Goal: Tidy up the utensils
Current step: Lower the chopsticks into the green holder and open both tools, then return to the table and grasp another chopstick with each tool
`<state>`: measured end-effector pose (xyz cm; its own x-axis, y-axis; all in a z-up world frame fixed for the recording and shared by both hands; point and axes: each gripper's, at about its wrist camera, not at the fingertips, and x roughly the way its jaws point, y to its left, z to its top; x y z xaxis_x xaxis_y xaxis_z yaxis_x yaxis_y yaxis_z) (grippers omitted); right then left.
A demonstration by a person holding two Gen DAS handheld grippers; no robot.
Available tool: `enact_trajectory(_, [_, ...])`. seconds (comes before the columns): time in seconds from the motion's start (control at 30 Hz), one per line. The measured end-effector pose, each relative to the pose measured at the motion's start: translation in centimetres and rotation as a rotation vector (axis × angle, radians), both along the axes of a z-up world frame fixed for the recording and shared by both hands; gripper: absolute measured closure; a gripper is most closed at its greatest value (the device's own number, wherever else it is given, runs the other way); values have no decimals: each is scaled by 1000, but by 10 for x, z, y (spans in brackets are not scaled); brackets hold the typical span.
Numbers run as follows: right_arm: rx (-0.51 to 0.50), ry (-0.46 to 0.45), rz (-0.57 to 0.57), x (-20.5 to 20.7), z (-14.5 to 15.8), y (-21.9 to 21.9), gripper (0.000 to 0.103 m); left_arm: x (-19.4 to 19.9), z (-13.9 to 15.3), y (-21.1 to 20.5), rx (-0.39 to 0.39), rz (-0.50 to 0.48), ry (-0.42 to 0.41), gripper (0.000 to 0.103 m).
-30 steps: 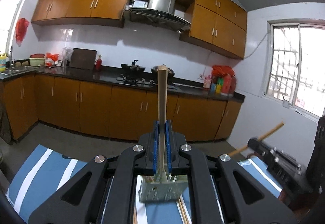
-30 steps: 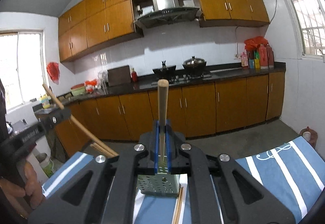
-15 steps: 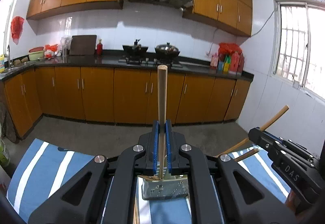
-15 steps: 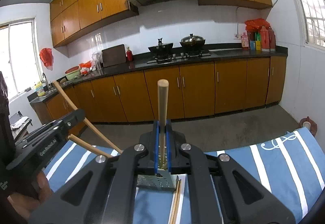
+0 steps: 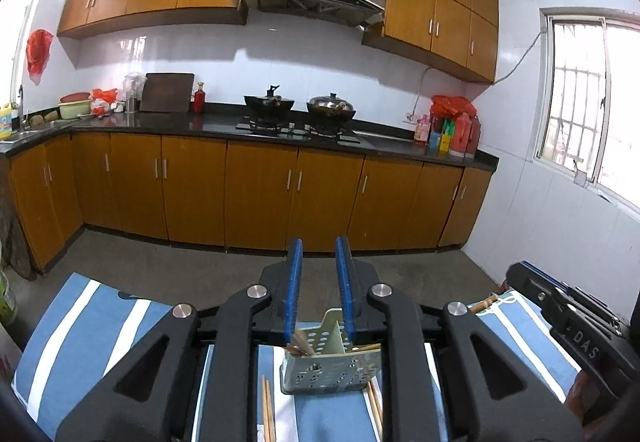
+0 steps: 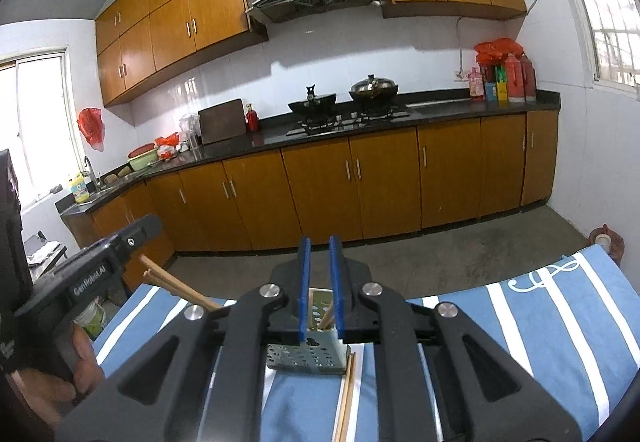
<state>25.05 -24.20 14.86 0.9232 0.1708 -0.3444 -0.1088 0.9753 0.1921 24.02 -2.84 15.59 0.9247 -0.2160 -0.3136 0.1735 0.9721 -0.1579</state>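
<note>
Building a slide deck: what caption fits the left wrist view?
Left gripper open above a perforated utensil holder on striped cloth, chopsticks lying beside it.

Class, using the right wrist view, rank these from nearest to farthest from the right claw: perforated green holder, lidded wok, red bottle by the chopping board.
1. Perforated green plastic utensil holder, directly below the right claw.
2. Lidded steel wok, on the stove, right burner.
3. Small red bottle, on the counter, further left.

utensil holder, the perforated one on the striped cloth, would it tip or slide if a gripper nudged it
The utensil holder looks like thin perforated plastic, so probably light and easy to slide on the striped cloth. The chopsticks leaning inside it may raise the tipping risk. Its wide base should help somewhat.
</note>
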Motion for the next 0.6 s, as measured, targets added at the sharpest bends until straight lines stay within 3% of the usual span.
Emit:
enact_trajectory(0.27, [-15, 4, -40, -46, -25, -18, 86, -41, -10, 30, -7, 9, -4, 85])
enact_trajectory(0.4, [-25, 130, -46, -52, -75, -24, 86, -53, -46, 46, 24, 25, 87, 84])
enact_trajectory(0.6, [10, 399, -23, -36, -168, -16, 86, -55, -132, 62, 80, 50, 306, 84])
